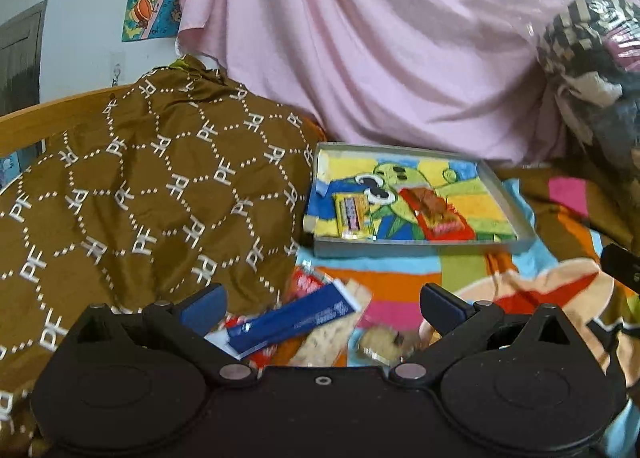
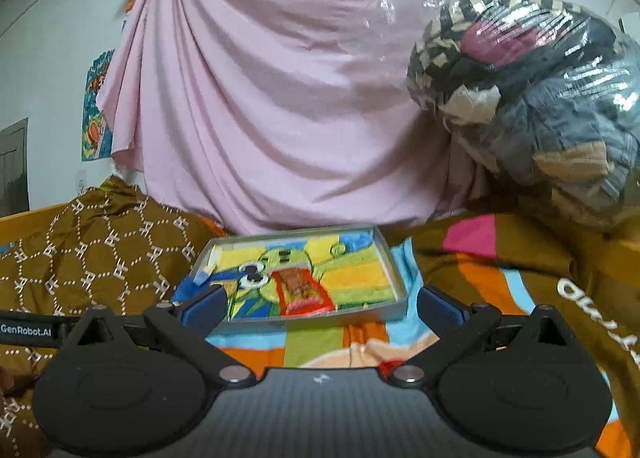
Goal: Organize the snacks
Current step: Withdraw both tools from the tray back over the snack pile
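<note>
— How far along are they, would you say?

— Partway, I'd judge. The grey tray (image 1: 420,248) on the bed already holds two snacks: a yellow packet (image 1: 354,215) near its left side and a red packet (image 1: 438,215) with something brown pictured on it, lying about the middle, the two apart from each other.

— And what's left?

— A loose heap on the striped blanket (image 1: 400,282) in front of the tray, right beside the brown patterned cloth (image 1: 160,185). A long blue packet (image 1: 292,322) lies slanted on top of red wrappers (image 1: 306,284), with a pale speckled bar (image 1: 324,342) and a small clear-wrapped biscuit (image 1: 378,342) next to them.

— Is either tool holding anything?

— No. The left gripper (image 1: 322,304) hangs over the heap, fingers spread wide and empty. The right gripper (image 2: 320,308) faces the tray, likewise spread with nothing between.
</note>
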`<state>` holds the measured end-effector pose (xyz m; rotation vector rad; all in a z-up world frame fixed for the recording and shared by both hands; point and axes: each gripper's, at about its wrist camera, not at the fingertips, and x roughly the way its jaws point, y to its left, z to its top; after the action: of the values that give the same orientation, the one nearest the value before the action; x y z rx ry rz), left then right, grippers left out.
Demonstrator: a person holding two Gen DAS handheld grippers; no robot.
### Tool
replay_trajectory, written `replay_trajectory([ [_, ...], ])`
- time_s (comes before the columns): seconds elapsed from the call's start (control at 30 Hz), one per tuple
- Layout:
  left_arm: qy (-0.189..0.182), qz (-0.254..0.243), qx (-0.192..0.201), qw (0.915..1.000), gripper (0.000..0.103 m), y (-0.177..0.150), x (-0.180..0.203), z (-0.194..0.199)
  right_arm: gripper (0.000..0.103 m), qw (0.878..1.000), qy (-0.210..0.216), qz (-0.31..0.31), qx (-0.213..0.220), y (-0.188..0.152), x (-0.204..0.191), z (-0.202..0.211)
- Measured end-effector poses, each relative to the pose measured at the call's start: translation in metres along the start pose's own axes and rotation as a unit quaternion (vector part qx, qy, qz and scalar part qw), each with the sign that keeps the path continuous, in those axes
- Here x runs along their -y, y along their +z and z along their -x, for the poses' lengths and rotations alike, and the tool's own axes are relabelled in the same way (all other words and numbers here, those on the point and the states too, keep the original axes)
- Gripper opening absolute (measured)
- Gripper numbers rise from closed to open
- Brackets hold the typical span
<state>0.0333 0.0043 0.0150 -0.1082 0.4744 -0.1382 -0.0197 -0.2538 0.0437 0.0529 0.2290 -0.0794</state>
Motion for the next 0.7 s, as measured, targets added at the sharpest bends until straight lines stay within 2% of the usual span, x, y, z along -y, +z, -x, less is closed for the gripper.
replay_trajectory([
  [0.23, 0.001, -0.021, -0.057, 0.9981, 0.102, -0.025, 0.006, 0.003, 0.103, 0.998, -0.005, -0.006, -0.059, -0.018, -0.006, 0.004],
  [0.4, 0.034, -0.046, -0.095, 0.9938, 0.102, -0.034, 0.011, -0.005, 0.103, 0.997, -0.006, -0.004, -0.078, -0.023, -0.010, 0.005],
  [0.7, 0.067, 0.006, -0.173, 0.9826, 0.102, -0.037, -0.010, -0.025, 0.103, 0.985, 0.025, 0.058, -0.160, -0.038, -0.038, -0.015],
])
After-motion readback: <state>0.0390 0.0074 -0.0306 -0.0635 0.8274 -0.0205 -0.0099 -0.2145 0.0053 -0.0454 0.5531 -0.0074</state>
